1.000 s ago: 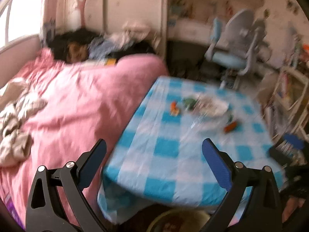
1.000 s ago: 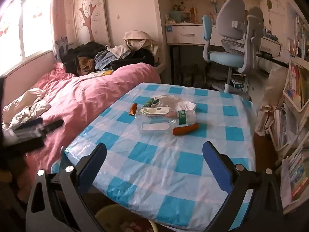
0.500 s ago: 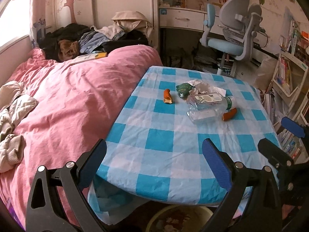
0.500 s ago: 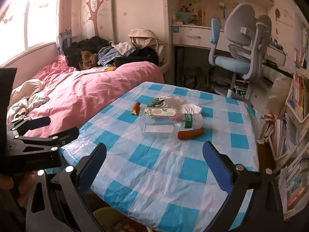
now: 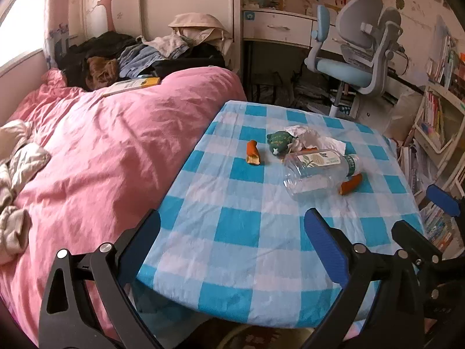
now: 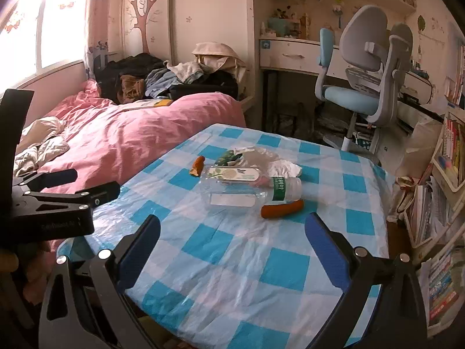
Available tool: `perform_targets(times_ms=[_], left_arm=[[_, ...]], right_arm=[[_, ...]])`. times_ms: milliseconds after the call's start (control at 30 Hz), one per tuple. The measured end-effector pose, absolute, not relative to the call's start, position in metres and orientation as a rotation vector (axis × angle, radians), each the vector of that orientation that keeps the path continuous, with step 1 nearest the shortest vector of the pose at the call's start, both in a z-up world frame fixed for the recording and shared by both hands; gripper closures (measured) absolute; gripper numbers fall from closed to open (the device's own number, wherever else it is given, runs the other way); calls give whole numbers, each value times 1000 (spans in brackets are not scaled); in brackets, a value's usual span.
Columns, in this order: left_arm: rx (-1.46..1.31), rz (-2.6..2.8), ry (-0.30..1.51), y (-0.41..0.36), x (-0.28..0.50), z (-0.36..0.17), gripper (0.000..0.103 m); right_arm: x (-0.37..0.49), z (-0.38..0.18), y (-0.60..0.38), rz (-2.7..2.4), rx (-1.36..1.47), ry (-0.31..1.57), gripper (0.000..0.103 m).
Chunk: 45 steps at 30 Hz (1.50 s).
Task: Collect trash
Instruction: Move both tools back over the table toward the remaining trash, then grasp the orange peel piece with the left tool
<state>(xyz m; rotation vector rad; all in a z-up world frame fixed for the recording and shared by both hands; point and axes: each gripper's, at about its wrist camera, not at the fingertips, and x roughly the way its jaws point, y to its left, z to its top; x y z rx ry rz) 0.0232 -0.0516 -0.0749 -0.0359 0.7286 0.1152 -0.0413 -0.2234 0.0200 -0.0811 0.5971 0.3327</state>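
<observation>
Blue-and-white checked cloth covers the worktop [image 5: 241,232], and the trash lies in a loose cluster toward its far side. A clear plastic bottle [image 5: 316,171] lies on its side with its green-banded neck pointing right; crumpled white paper [image 5: 314,138] and a dark green wrapper [image 5: 279,142] sit just behind it, touching or nearly so. An orange scrap [image 5: 252,152] lies apart to the left of the wrapper, and another orange piece [image 5: 350,183] rests against the bottle's right side near the neck.

The left hand-held gripper [image 5: 232,247] hangs over the near edge of the worktop with its blue-padded jaws spread wide and nothing between them; the bottle lies ahead and slightly to its right, well clear of the fingertips. The right hand-held gripper [image 6: 232,247] is likewise wide and empty, hanging above the near right part of the cloth, with the bottle [image 6: 247,186] straight ahead and the orange piece [image 6: 282,209] nearest to it, just beyond the line of the pads. In its view the left hand-held gripper [image 6: 87,184] shows at the left edge, over the seam between the worktop and a pink bed [image 5: 101,145].
</observation>
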Motion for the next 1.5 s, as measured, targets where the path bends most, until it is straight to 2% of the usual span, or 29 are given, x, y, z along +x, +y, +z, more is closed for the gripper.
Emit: perform_targets(times_ms=[467,900,1167,1500], left_arm=[[-135,106,778,-34,102,-72,8],[-177,140,923,-21,168,-110,8],[-85,132,957,-41,208,-135,8],[-78,134,988,-44,245,-156,21]], right_arm=[[7,13,-235,353,-17,641,8],[10,5,-239,417,9,689,8],[18,-1,-259,403,76,731,8],[24,-11,-258,422,90,770,8]])
